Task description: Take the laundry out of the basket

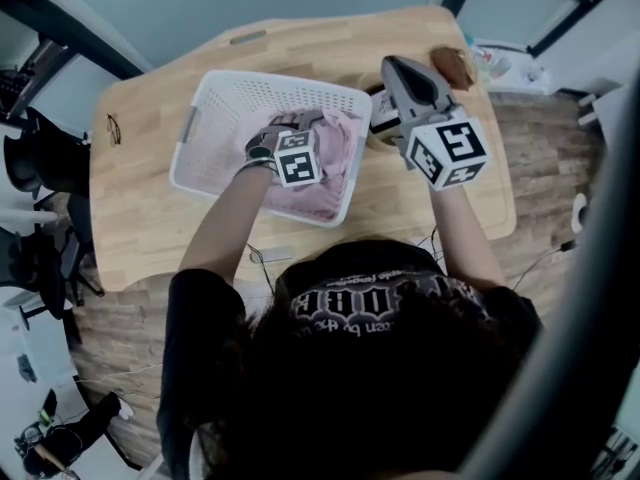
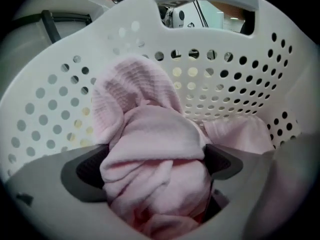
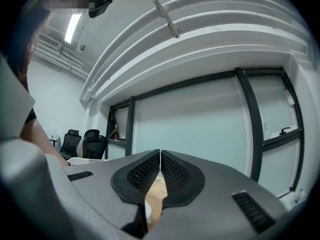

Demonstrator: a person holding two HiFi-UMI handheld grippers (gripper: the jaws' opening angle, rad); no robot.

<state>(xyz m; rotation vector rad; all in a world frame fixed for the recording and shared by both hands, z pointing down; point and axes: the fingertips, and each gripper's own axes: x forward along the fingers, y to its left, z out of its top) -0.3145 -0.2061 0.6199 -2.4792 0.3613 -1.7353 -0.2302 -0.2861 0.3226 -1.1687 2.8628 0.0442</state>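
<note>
**While the pink laundry point(image 2: 150, 129) lies in the basket point(image 1: 200, 158), my left gripper point(image 2: 157, 166) straddles it**

I see its jaws spread wide, one pad each side of the bunched cloth. My right gripper point(image 3: 160, 171) hangs level beside the basket over the wooden table point(image 1: 150, 238), jaws together on nothing.

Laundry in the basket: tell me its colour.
The laundry is pale pink, seen best in the left gripper view.
</note>
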